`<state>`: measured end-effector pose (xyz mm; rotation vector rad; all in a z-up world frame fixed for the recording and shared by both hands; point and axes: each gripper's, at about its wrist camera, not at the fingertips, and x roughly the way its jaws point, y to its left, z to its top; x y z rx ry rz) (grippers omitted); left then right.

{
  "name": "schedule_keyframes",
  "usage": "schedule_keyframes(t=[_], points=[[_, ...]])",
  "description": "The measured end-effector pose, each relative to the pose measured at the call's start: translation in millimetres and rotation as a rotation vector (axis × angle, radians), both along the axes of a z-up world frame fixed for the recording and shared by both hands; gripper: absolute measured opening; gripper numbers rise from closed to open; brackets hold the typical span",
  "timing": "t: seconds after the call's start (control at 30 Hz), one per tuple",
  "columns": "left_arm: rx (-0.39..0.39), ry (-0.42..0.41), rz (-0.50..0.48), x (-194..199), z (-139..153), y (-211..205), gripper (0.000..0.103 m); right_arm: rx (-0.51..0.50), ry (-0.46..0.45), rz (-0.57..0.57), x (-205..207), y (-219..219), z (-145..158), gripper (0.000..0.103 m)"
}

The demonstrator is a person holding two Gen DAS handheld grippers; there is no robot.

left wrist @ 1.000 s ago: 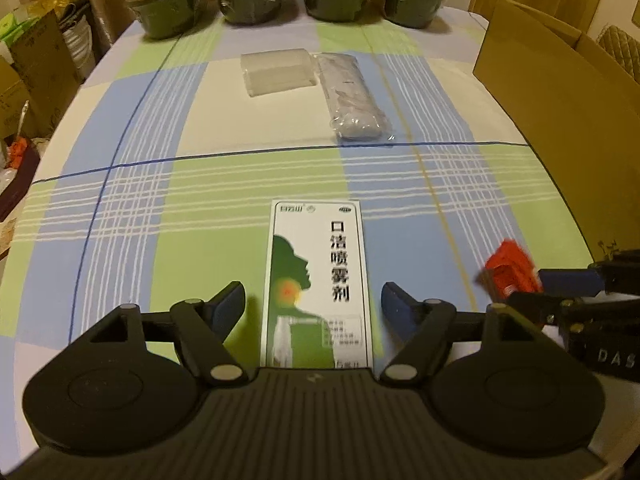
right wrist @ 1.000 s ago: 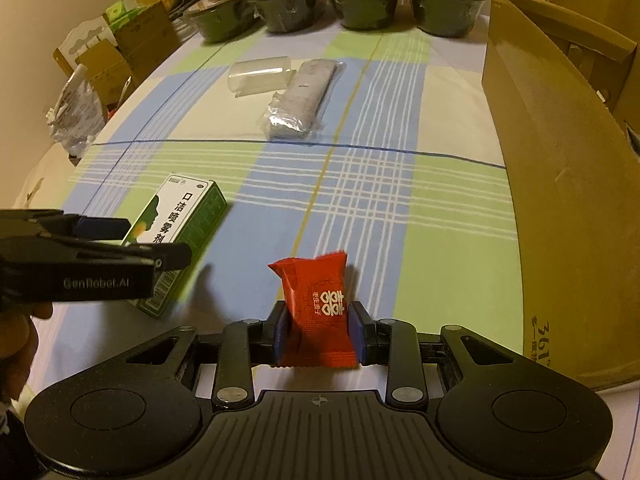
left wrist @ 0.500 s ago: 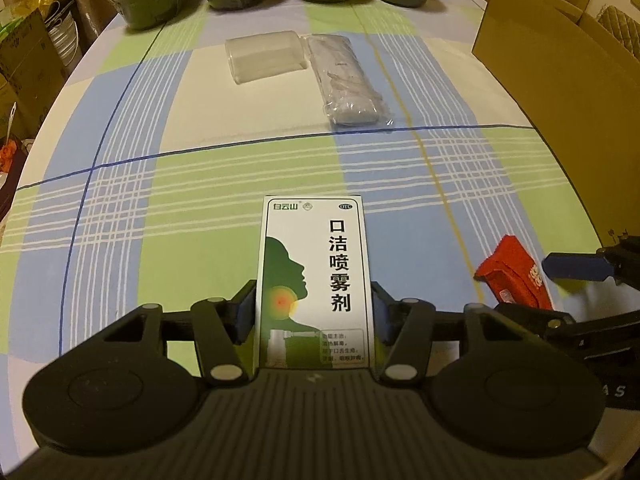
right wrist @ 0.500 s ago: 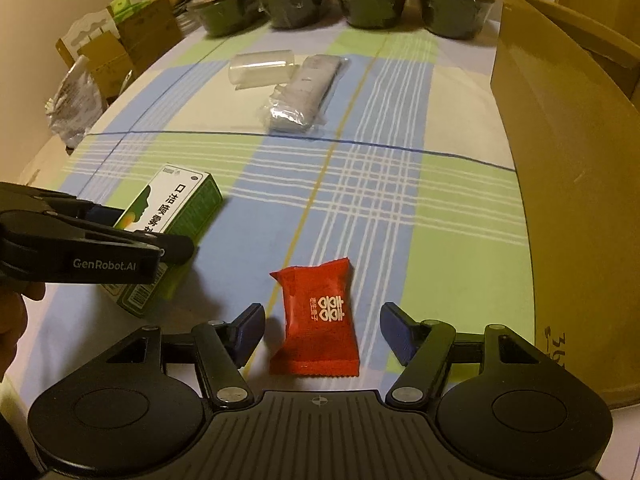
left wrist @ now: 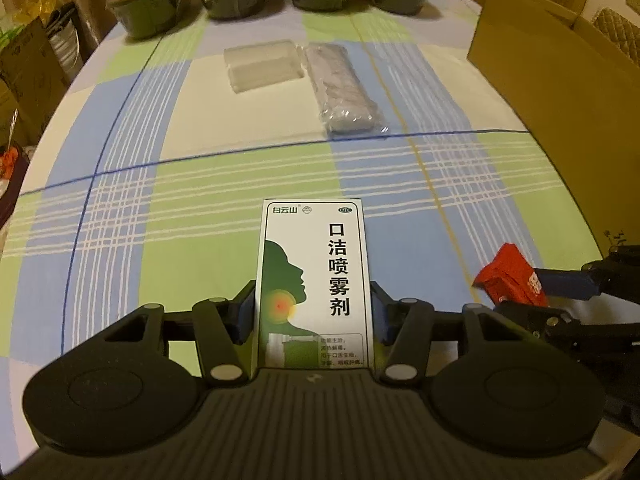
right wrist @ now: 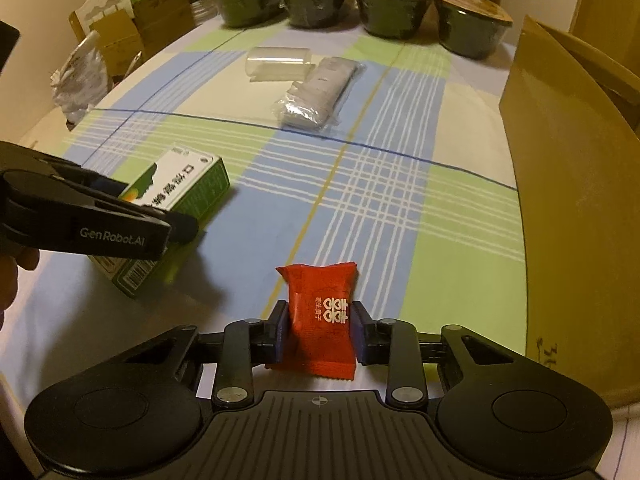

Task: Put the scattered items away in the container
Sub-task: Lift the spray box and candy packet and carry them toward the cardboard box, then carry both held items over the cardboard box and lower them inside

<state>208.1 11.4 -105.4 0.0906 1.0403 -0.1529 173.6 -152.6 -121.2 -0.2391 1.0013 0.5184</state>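
The cardboard box (right wrist: 568, 184), the container for this tidy-up, stands open along the right edge of the table, its brown wall rising beside the checked tablecloth (left wrist: 192, 216); its inside is not in view. At the far end a row of four dark lidded bowls (right wrist: 392, 8) sits untouched, and in front of them a clear plastic case (left wrist: 262, 65) lies just beside a wrapped grey packet (left wrist: 344, 94), both still waiting on the cloth.

Nearer, the green-and-white spray carton (left wrist: 314, 280) lies flat, and the left gripper (left wrist: 314, 312) is now pressed against both long sides of it; a second ago its fingers stood spread around the carton. The right gripper (right wrist: 320, 326) has likewise closed, pinching the small red candy sachet (right wrist: 322, 312) after opening briefly half a second ago.

So both tools now hold an item each, apparently still low over the table. By my reckoning the grasping step is finished for this pair, and what remains is to lift and carry them rightward over the box wall, then come back for the case and the packet.
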Motion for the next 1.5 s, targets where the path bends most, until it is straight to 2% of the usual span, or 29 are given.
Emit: schedule_keyframes(t=[0.23,0.47,0.83,0.93,1.27,1.5], points=[[-0.027,-0.008,-0.037,-13,7,-9,0.050,-0.006,0.005,-0.025,-15,-15,11,0.033],[-0.026,-0.022,-0.084,-33,23,-29,0.050,-0.005,-0.027,-0.045,-35,-36,39,0.033],[-0.113,-0.027,-0.079,-93,72,-68,0.050,0.052,-0.118,-0.098,-73,-79,101,0.033],[-0.112,-0.046,-0.102,-104,90,-82,0.050,0.068,-0.147,-0.131,-82,-97,118,0.033],[-0.100,-0.137,-0.218,-115,146,-148,0.050,0.132,-0.250,-0.273,-93,-160,170,0.033],[-0.094,-0.170,-0.291,-108,167,-194,0.051,0.166,-0.298,-0.341,-94,-198,191,0.033]])
